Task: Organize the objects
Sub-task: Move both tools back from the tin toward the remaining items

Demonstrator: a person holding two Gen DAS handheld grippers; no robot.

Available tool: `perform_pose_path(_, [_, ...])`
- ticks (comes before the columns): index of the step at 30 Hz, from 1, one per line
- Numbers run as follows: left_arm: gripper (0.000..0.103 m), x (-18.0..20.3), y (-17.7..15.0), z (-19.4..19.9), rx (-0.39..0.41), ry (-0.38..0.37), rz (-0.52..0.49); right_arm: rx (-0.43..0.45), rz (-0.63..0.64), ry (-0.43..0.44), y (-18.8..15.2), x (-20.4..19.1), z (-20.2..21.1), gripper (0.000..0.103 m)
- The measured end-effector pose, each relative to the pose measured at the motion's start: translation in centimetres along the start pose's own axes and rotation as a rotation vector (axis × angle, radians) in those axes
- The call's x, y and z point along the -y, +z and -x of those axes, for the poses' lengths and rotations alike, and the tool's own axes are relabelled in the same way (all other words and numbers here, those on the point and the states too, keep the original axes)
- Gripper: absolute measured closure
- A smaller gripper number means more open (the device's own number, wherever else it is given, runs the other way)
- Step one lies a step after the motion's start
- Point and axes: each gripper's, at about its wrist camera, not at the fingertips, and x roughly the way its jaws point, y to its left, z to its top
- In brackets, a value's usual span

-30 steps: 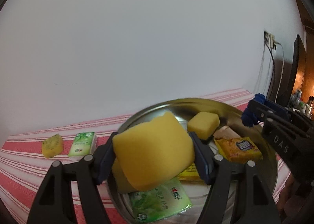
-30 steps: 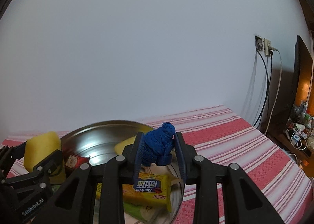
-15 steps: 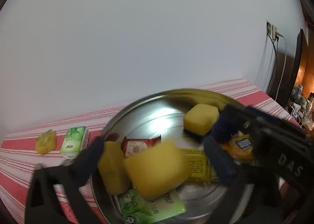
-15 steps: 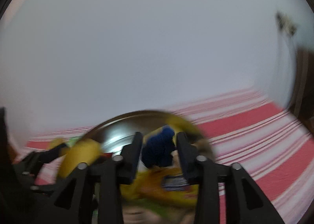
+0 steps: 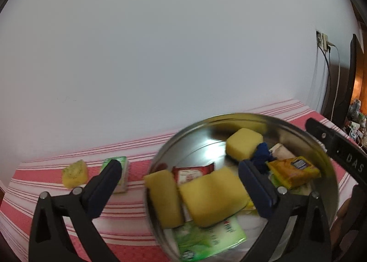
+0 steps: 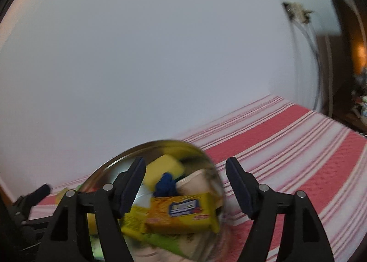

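Far left on striped cloth (image 5: pixel 57 213): small sponge (image 5: pixel 75 173), green tissue pack (image 5: pixel 119 171), both outside steel bowl (image 5: pixel 325 163). My left gripper (image 5: pixel 180 187) jaws wide, empty. Bowl heaped: big sponge (image 5: pixel 212 195), blue cloth (image 6: pixel 165 184), biscuit pack (image 6: pixel 183 212). My right gripper (image 6: pixel 185 187) wide, empty. Risk: biscuit pack perched near rim, may slide off if I nudge pile.

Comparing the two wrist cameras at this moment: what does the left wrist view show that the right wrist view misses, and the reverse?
Only the left wrist view shows the small yellow sponge and green tissue pack lying on the striped cloth outside the bowl, plus the red sachet and large yellow sponge inside it.

Only the right wrist view shows the wide bare stretch of striped cloth to the bowl's right.

Both show the steel bowl, blue cloth wad, yellow biscuit pack and wall socket. Both claws, left and right, are open.
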Motion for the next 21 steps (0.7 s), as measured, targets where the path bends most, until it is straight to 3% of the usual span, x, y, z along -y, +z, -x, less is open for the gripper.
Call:
perform_pose_path(4, [0.0, -2.1, -0.6, 0.6, 0.024, 0.023, 0.02, 0.053, 0.061, -0.092, -0.2, -0.9, 0.8, 0.029])
perform_pose_path(10, [0.0, -6.4, -2.1, 0.6, 0.074, 0.115, 0.031, 0.135, 0.14, -0.178, -1.6, -4.5, 2.2, 0.029])
perform_pose_path(16, [0.0, -11.2, -2.8, 1.1, 0.093, 0.172, 0.077, 0.181, 0.12, -0.184, -2.3, -7.5, 2.7, 0.029])
perform_pose_path(21, [0.0, -14.5, -3.8, 0.6, 0.095, 0.236, 0.072, 0.132, 0.132, -0.117, -3.6, -11.0, 2.1, 0.029])
